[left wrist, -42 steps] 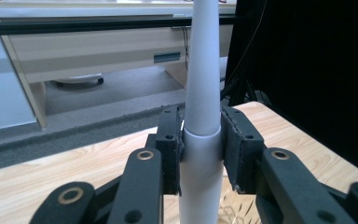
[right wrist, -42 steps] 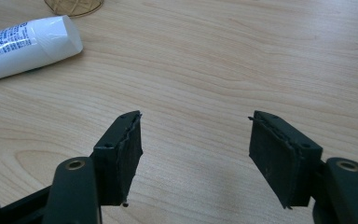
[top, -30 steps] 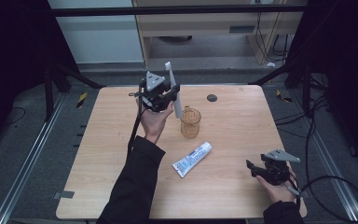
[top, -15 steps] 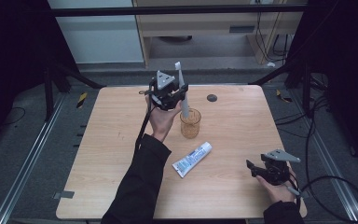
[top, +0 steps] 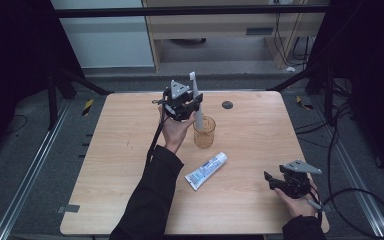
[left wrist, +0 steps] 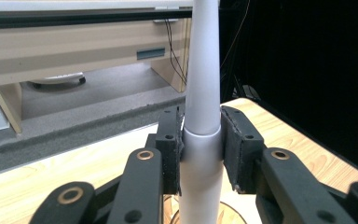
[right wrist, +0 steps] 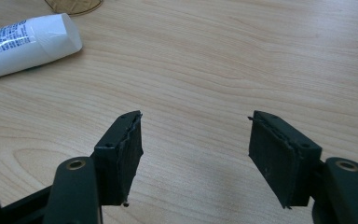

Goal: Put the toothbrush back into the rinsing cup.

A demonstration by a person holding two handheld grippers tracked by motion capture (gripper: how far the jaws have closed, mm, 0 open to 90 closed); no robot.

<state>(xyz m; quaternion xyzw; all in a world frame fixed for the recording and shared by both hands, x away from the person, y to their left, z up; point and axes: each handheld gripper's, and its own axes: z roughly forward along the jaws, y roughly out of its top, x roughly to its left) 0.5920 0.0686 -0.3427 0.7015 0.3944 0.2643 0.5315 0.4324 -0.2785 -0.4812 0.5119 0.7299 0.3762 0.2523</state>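
A wooden table point(top: 130, 165) bears an amber cup point(top: 204, 133), a white tube point(top: 206, 170) and a small dark disc point(top: 227, 105).

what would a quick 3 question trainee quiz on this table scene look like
1. True or false: the left gripper is shut on the electric toothbrush.
2. The toothbrush's lower end is at which thing? A) amber cup B) toothpaste tube C) black disc
3. What is between the right gripper's fingers?

Key:
1. True
2. A
3. Nothing; it is open over bare table
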